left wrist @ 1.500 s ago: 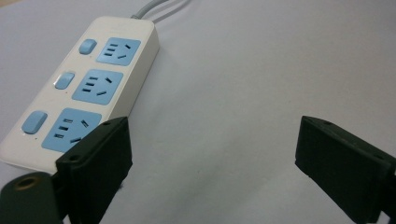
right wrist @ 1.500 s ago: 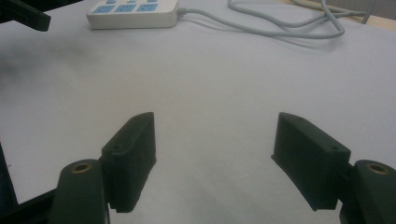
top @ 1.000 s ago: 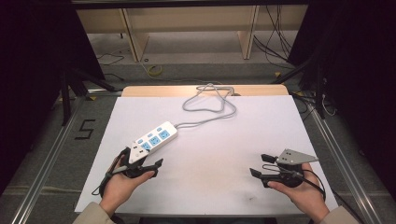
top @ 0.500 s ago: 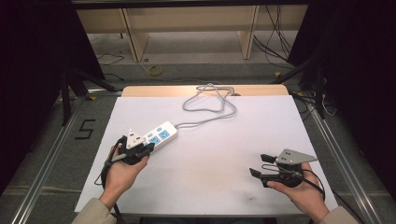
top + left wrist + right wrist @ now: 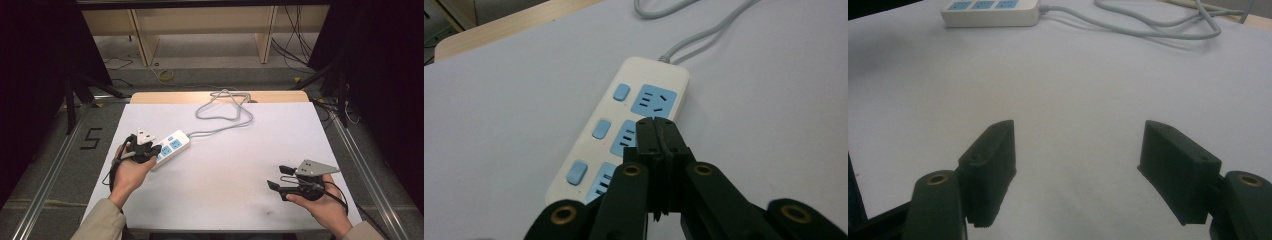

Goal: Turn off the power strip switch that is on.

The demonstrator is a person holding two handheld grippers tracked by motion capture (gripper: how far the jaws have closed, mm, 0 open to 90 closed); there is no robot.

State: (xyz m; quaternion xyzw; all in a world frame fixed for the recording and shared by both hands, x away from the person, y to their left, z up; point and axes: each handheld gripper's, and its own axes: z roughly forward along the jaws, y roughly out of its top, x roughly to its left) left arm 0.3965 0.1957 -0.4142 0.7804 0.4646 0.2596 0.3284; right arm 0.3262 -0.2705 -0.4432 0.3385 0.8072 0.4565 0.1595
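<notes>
Strip (image 5: 170, 146) lying flat on worktop (image 5: 235, 165), cord (image 5: 222, 107) looping off beyond its far end. Left gripper (image 5: 150, 150) over strip's near end, jaws just closed, pressed together with nothing between, tips above the middle socket (image 5: 626, 136). Seen from left gripper view: three blue switches (image 5: 600, 128) beside the sockets, too small to tell from above. Right gripper (image 5: 277, 177) well apart from strip, jaws wide apart over bare worktop.

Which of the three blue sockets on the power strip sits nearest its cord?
The far socket at the cord end of the power strip; the closed left gripper partly hides the other two.
</notes>
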